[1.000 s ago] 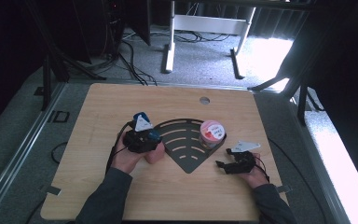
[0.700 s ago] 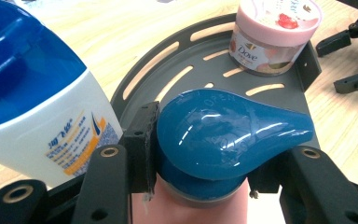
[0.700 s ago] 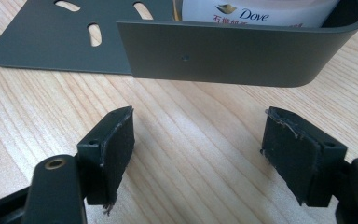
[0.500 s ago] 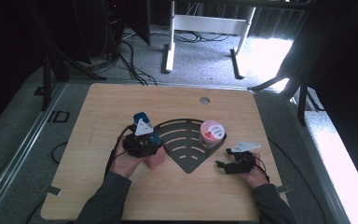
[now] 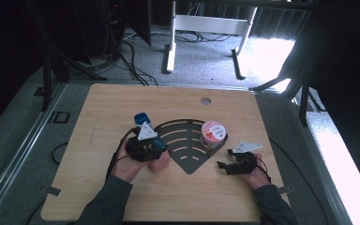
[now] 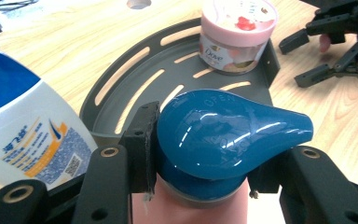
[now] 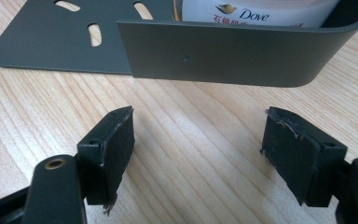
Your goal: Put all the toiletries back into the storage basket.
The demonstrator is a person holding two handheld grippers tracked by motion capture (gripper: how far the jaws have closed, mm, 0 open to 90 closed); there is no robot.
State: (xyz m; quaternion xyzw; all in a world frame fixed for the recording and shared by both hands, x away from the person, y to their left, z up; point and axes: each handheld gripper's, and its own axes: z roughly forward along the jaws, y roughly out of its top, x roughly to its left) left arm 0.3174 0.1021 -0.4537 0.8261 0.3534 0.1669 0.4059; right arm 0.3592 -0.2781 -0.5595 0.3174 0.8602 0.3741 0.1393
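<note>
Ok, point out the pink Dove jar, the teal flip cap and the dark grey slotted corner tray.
Pink Dove jar point(image 6: 238, 29), left gripper view, lid.
Teal flip cap point(image 6: 223, 133), left gripper view, top.
Dark grey slotted corner tray point(image 7: 223, 55), right gripper view, outer wall.

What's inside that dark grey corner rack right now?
Inside the grey rack a pink-lidded Dove jar stands in its right corner, against the raised wall. The rest of the slotted floor looks bare. The jar's base is hidden by the wall in the right gripper view.
</note>
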